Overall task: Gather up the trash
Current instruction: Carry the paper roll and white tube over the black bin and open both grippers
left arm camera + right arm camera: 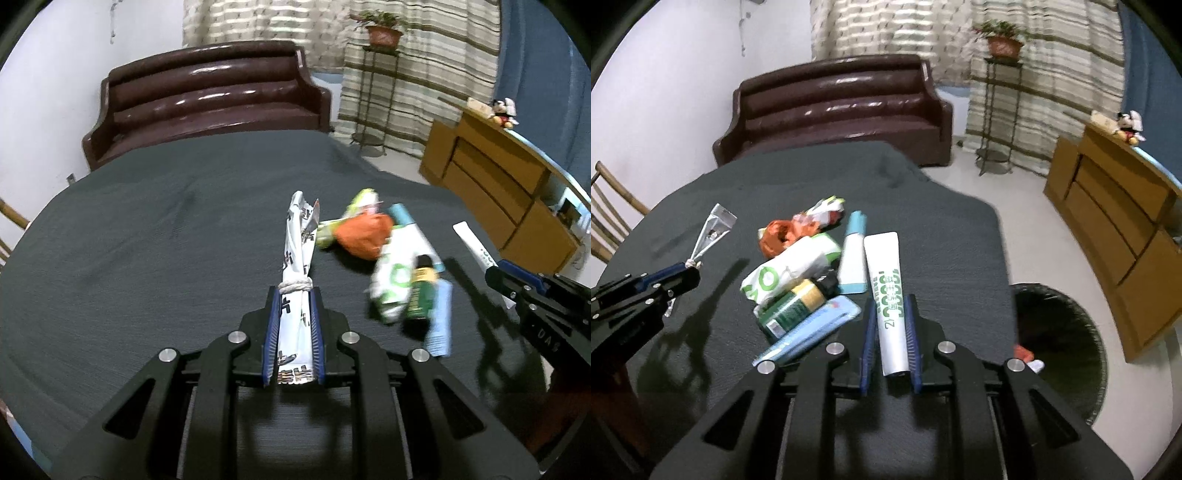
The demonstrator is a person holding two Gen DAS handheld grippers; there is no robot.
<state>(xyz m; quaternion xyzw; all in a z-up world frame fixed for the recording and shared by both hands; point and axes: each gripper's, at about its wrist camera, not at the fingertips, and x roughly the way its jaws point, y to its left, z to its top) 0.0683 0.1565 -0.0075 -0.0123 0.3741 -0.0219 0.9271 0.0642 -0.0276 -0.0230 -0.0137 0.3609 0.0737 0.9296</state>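
A white tube [889, 295] printed with green lettering, partly readable as "ZY", is clamped in the right hand-held gripper [889, 325] above the grey-clothed bench [942, 229]. The left hand-held gripper [294, 325] pinches a white wrapper [295, 258] with dark characters, tied with string. Beside them lies a trash heap [801, 273]; a black bin [1067, 343] stands below on the floor.

Trash pile [798, 269] on the table [942, 229], wrapper [295, 273] left of it in the left gripper [294, 295], tube [888, 295] right of it in the right gripper [890, 306], bin [1067, 347] on the floor right of the table, sofa [842, 107] behind.
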